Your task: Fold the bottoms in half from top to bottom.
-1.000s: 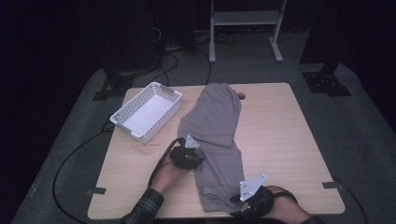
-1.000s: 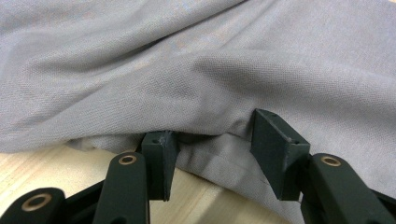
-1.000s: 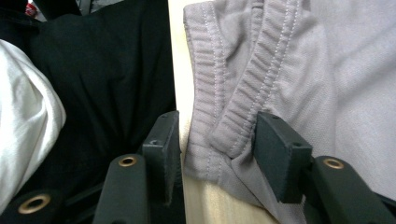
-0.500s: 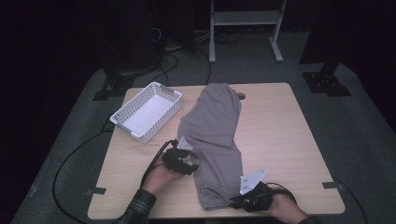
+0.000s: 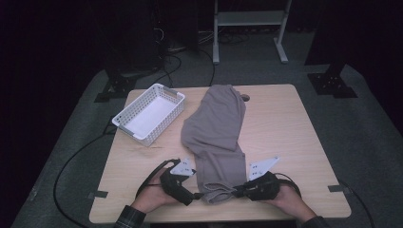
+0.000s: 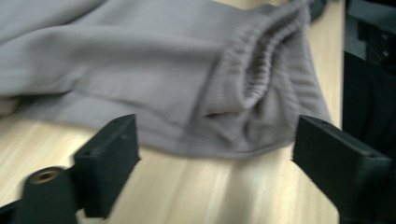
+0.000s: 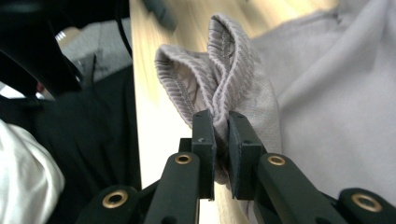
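A grey pair of soft trousers (image 5: 216, 128) lies lengthwise down the middle of the wooden table (image 5: 285, 123). Its ribbed elastic end (image 5: 216, 194) is at the front edge. My right gripper (image 5: 239, 192) comes in from the right and is shut on that ribbed hem (image 7: 219, 70), with the cloth pinched between its jaws (image 7: 222, 119). My left gripper (image 5: 194, 194) lies just left of the same end and is open. Its jaws stand wide apart (image 6: 217, 128), and the gathered band (image 6: 261, 70) lies just ahead of them, untouched.
A white slotted basket (image 5: 134, 102) sits at the table's back left, with nothing in it. A small hole (image 5: 245, 98) shows in the tabletop beside the garment's far end. Black cables (image 5: 76, 156) trail off the left side. A metal stand (image 5: 249, 28) is behind the table.
My left gripper has moved from beside the middle of the trousers back toward the front edge, to their ribbed end. The right gripper has shifted only slightly at the hem.
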Tool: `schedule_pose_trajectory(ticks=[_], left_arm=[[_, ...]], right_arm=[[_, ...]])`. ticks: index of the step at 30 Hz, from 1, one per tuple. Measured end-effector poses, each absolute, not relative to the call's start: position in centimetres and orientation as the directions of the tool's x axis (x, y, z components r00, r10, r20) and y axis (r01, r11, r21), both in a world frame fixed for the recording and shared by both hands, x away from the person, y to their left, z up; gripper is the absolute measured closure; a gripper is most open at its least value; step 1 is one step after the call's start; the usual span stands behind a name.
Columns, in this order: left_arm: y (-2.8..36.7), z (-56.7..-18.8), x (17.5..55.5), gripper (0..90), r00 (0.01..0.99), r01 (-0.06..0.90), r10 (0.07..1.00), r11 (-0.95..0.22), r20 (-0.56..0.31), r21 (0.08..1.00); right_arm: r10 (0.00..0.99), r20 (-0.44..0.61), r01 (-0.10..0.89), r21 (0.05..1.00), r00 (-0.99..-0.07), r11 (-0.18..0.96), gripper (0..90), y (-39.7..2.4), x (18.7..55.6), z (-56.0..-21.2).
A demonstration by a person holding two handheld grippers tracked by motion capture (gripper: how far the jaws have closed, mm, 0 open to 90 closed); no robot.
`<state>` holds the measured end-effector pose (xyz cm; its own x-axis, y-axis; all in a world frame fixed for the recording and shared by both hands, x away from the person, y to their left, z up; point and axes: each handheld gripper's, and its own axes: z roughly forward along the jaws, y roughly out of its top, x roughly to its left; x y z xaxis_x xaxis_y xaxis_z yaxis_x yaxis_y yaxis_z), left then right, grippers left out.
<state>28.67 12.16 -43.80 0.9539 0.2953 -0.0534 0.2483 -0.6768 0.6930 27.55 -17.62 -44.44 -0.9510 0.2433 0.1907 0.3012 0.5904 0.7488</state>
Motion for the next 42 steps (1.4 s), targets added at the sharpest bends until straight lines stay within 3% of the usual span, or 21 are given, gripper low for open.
schedule_pose_trajectory(ticks=[4,9,13,15,17,20,22,23,26,28,32,42], left_arm=[[11.0,-43.9,27.9,7.4,0.974,0.188,0.221,-0.68,-0.047,0.708],[10.2,-43.6,27.4,3.3,0.981,0.127,0.195,-0.688,0.014,0.715],[9.6,-43.5,27.8,6.6,0.978,0.091,0.201,-0.671,0.062,0.736],[9.4,-43.3,28.0,17.4,0.978,0.076,0.195,-0.649,0.07,0.757],[9.4,-43.1,28.0,38.3,0.98,0.059,0.185,-0.623,0.073,0.78],[9.7,-43.0,28.0,68.1,0.99,0.085,0.143,-0.599,0.001,0.797],[10.0,-43.0,27.9,75.3,0.993,0.107,0.11,-0.59,-0.052,0.8],[10.1,-43.0,27.7,76.8,0.992,0.121,0.106,-0.586,-0.072,0.801],[10.8,-43.1,27.4,77.3,0.989,0.144,0.105,-0.581,-0.101,0.801],[11.5,-43.1,27.4,77.3,0.985,0.173,0.119,-0.557,-0.128,0.812],[12.6,-42.9,27.5,77.3,0.974,0.224,0.136,-0.496,-0.18,0.839],[13.2,-42.8,26.5,77.3,0.974,0.228,0.111,-0.487,-0.199,0.843]], right_arm=[[0.233,0.204,0.302,0.779,-0.951,0.55,82.0,-18.1,27.8,-43.6],[0.237,0.223,0.317,0.794,-0.946,0.519,82.0,-18.8,28.2,-43.1],[0.219,0.238,0.318,0.809,-0.946,0.494,81.9,-19.4,28.4,-42.3],[0.208,0.249,0.321,0.816,-0.946,0.48,81.8,-19.4,28.4,-42.1],[0.197,0.247,0.313,0.818,-0.949,0.483,81.8,-19.3,28.4,-42.0],[0.194,0.247,0.311,0.82,-0.949,0.481,81.6,-19.3,28.3,-41.9],[0.194,0.235,0.301,0.824,-0.953,0.48,79.6,-19.4,28.2,-41.9],[0.197,0.233,0.301,0.826,-0.952,0.477,76.9,-19.4,28.2,-41.9],[0.213,0.206,0.285,0.829,-0.955,0.481,52.7,-19.7,28.2,-41.9],[0.222,0.192,0.279,0.829,-0.956,0.485,44.0,-20.1,28.1,-42.1],[0.225,0.18,0.272,0.819,-0.958,0.505,37.4,-20.3,27.7,-42.6],[0.225,0.123,0.231,0.802,-0.966,0.551,27.6,-18.3,27.7,-43.0]])
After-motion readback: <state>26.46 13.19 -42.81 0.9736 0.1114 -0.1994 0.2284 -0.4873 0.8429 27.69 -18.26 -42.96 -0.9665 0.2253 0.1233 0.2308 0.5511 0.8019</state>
